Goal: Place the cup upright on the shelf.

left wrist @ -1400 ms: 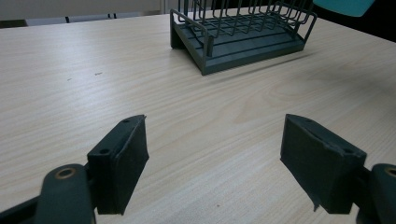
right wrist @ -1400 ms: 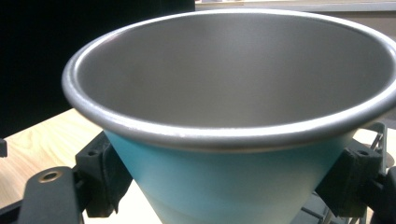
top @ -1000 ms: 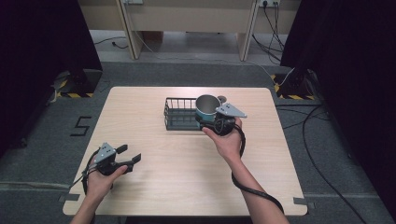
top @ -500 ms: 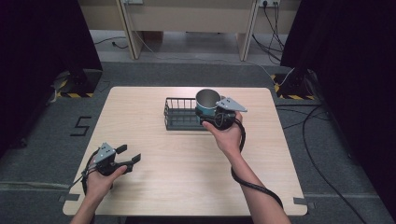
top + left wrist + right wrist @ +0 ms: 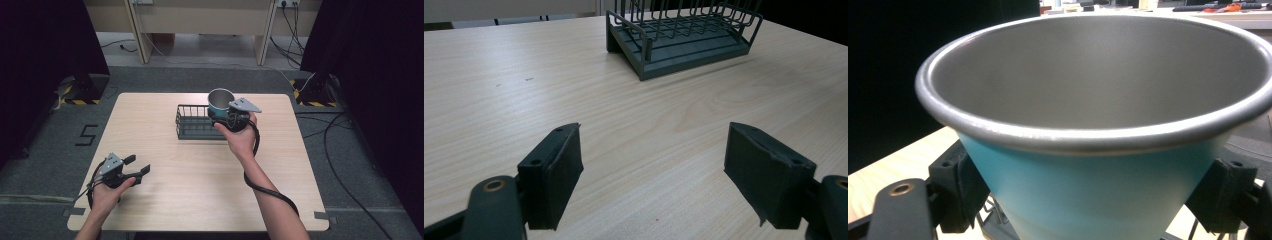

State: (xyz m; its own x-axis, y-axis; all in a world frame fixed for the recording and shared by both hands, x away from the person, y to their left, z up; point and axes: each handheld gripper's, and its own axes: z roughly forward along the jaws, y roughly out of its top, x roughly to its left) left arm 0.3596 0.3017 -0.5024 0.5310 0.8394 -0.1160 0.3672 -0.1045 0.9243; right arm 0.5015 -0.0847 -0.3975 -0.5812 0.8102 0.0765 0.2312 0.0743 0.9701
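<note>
We see the right tool [image 5: 223, 116] clamped on the teal cup [image 5: 220, 101], held upright above the wire rack [image 5: 192, 125]'s right end; the cup's base is cut off, so probably clear of the wires. Our left tool [image 5: 651, 167] gapes unladen over the worktop [image 5: 165, 190].

The teal metal cup with the silver rim [image 5: 1098, 150] is cut off by the right gripper view's bottom edge, and its base is hidden. It screens most of the dark wire rack [image 5: 993, 220] below.

In the high view, the right tool [image 5: 222, 112] covers the cup's near side.
</note>
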